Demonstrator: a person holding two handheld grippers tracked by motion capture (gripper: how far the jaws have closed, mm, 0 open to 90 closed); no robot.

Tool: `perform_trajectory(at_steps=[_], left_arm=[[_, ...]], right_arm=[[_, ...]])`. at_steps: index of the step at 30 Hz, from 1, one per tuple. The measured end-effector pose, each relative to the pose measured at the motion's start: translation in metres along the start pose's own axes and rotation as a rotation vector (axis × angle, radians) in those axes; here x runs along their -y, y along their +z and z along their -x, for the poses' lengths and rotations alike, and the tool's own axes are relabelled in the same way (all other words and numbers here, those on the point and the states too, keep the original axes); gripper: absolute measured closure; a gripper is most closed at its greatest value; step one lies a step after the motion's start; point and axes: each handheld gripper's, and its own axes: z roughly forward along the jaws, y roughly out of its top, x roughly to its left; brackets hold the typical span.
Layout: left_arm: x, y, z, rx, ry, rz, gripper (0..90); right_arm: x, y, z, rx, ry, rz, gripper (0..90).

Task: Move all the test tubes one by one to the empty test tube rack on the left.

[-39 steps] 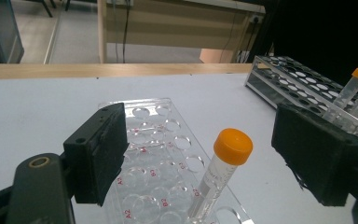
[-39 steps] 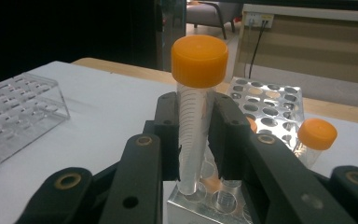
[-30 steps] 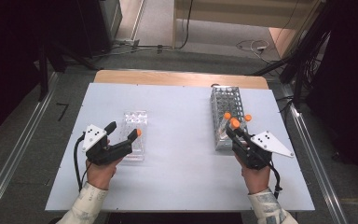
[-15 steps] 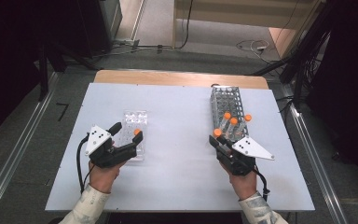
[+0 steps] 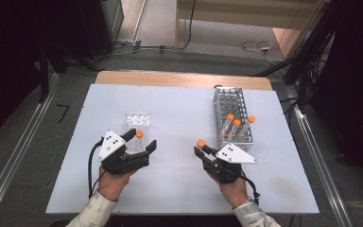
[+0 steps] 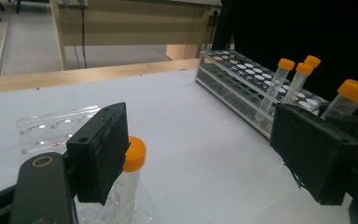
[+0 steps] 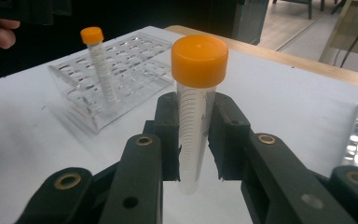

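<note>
Even overhead light on the pale table (image 5: 179, 109), dark surroundings, soft blurry close-ups.

left gripper (image 6: 205, 158) jaw hiding part of clear rack's tube (image 6: 129, 186), its foot cut off

Bare table (image 5: 179, 118) btwn clear rack (image 5: 137, 124) & metal rack (image 5: 233, 113): free lane.

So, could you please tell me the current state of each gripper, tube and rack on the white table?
Right gripper: shut on an orange-capped clear plastic tube, held upright.
Left gripper: open, nothing between its jaws.
Clear acrylic rack: holds one capped tube, upright.
Metal wire rack: holds three capped tubes, leaning slightly.
</note>
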Motion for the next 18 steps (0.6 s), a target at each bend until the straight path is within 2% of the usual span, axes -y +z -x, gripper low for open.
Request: perform_trajectory(at_steps=[10, 18], left_arm=[[0.004, 0.01, 0.016, 0.058, 0.016, -0.016, 24.9], [0.005, 0.018, 0.031, 0.128, 0.027, -0.031, 29.8]], right_arm=[[0.001, 0.009, -0.012, -0.041, -0.016, -0.021, 71.9], [0.001, 0.016, -0.018, -0.057, -0.031, -0.032, 71.9]])
